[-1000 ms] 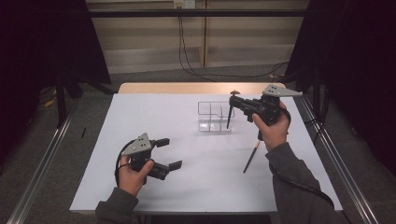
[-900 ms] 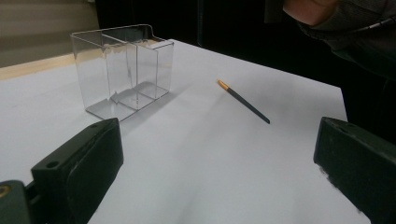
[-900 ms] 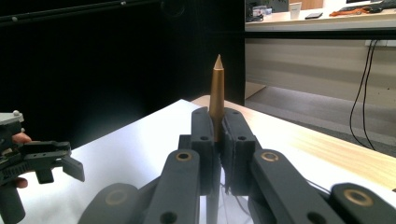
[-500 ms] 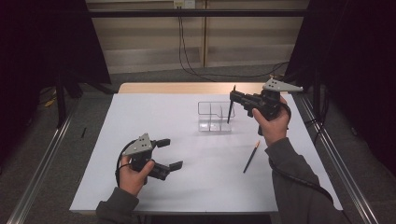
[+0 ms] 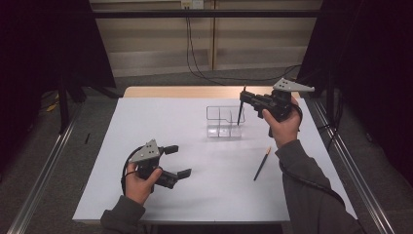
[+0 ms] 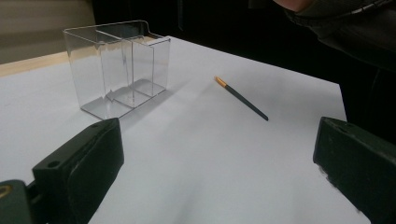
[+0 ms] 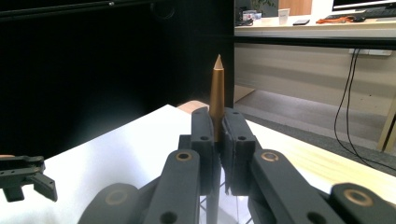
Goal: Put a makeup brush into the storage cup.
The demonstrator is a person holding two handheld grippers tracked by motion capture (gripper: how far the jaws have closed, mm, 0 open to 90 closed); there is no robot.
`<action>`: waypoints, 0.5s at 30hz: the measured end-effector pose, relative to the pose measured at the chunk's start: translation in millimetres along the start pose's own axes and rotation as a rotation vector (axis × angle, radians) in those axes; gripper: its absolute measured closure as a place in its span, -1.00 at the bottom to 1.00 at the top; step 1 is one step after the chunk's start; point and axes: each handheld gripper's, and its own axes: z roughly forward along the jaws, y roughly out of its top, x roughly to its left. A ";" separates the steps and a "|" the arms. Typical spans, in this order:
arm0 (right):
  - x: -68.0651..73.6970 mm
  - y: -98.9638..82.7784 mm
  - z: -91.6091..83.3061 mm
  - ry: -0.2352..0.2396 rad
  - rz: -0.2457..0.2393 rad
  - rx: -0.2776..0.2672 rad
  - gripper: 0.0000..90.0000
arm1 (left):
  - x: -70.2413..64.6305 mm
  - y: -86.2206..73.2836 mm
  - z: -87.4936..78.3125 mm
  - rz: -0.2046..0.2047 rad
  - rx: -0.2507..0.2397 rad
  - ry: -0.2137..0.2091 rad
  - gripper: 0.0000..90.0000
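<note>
Lowering pencil into clear organizer's right compartment, now closer than a second ago | right gripper clamping it upright | left gripper gaping, empty, near-left | second pencil lying near-right, waiting.

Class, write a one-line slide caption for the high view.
Right gripper holds a pencil upright over the clear organizer; another pencil lies nearby.

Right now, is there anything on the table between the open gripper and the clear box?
No. In the left gripper view, bare white table stretches from the left gripper to the clear box; the loose pencil lies off to the side.
</note>
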 end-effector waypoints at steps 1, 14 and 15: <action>-0.3 0.6 0.3 -0.003 0.003 0.000 0.90 | 0.0 0.1 0.1 0.003 0.003 -0.001 -0.96; -8.2 4.3 7.7 -0.031 -0.008 -0.006 0.90 | -1.1 0.1 1.0 0.001 -0.004 -0.007 -0.96; -8.4 4.3 8.4 -0.033 -0.008 -0.006 0.90 | -0.8 0.1 0.8 0.002 -0.002 -0.007 -0.96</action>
